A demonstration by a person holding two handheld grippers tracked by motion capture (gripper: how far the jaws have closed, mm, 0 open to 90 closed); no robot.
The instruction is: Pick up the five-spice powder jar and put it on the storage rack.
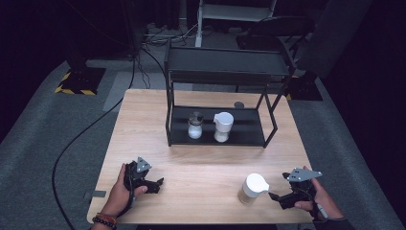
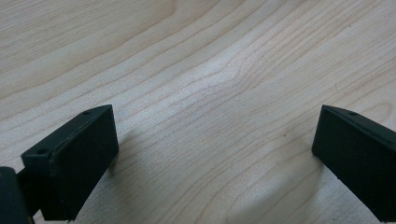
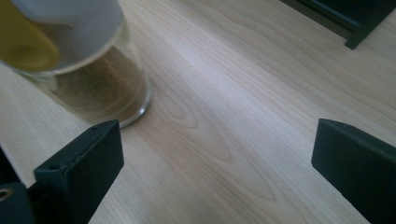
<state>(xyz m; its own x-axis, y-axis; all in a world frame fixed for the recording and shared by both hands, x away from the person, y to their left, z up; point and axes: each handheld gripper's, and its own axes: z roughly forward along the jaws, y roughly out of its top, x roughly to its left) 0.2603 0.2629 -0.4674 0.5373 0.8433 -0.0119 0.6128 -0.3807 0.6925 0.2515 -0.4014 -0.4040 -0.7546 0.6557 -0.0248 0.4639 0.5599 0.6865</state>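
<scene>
A glass jar with a white lid (image 1: 252, 188) stands on the wooden table (image 1: 201, 167) near the front right; in the right gripper view it (image 3: 100, 88) holds brownish powder and rises just beyond the left jaw. My right gripper (image 1: 276, 196) lies low beside it, open, with bare wood (image 3: 219, 154) between its jaws. My left gripper (image 1: 159, 183) rests at the front left, open over bare wood (image 2: 215, 140). Two more white-filled jars (image 1: 195, 126) (image 1: 223, 126) stand on the lower shelf of a black rack (image 1: 220, 72).
The black two-level rack takes up the table's far half; its foot (image 3: 359, 28) shows at the right gripper view's top right. A small round dark object (image 1: 239, 104) lies behind the rack. Cables run across the grey floor (image 1: 72, 139) at the left.
</scene>
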